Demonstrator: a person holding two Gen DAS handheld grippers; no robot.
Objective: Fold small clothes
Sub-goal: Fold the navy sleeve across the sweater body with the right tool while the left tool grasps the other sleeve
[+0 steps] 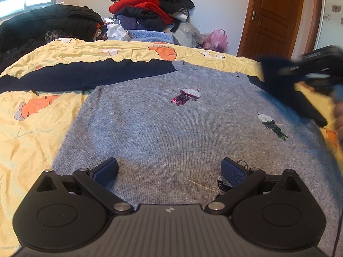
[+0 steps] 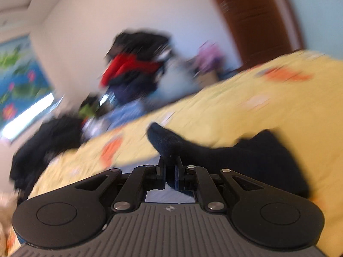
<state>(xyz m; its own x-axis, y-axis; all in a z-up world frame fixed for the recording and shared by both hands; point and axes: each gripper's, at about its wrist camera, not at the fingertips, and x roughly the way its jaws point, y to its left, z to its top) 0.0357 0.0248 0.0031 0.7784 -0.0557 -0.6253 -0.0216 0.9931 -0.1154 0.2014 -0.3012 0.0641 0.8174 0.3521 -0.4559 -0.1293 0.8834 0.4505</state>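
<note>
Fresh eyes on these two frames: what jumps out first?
The grey sweater with sequin birds, spread flat on the yellow bedsheet, fills the left wrist view, with the left gripper open just above it. In the blurred right wrist view, the right gripper is shut on the sweater's dark navy sleeve. Behind, a clothes pile sits against the wall.

A bed under a wrinkled yellow cotton sheet with orange prints (image 1: 27,141) carries a flat grey knitted sweater with dark navy sleeves (image 1: 163,128).
</note>
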